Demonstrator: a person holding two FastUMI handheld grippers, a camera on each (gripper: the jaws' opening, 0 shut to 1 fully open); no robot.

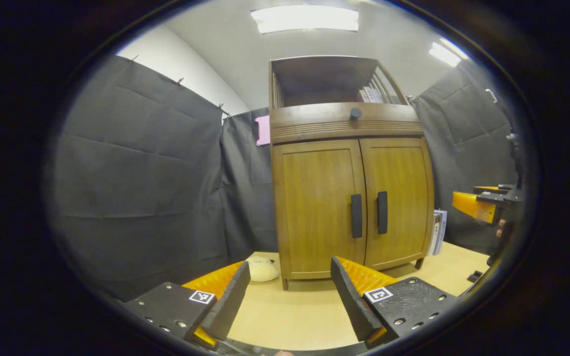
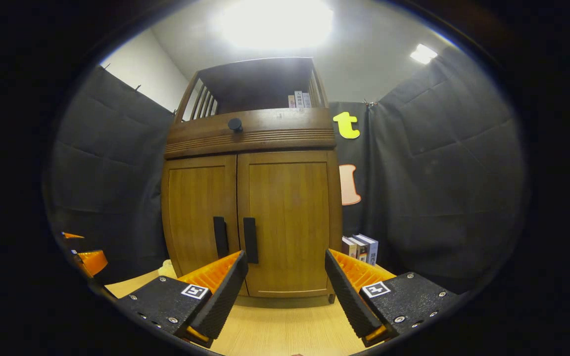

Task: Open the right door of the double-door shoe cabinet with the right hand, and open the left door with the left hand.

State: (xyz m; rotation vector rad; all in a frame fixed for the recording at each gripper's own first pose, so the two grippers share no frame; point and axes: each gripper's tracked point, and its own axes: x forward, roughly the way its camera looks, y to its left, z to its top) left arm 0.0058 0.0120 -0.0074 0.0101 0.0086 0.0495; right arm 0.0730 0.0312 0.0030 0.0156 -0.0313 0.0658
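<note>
Black cloth walls, pale wooden floor, bright ceiling lights.

No legible text anywhere, square black-and-white coded markers on top of each tool's fingers, no words on them, book spines right of shoe cabinet w/ print too small to read, same for books on its top shelf

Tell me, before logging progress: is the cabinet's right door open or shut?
Shut: the right door sits flush beside the left door, handles side by side.

Bare tabletop fronts the cabinet (books flank it).
</note>
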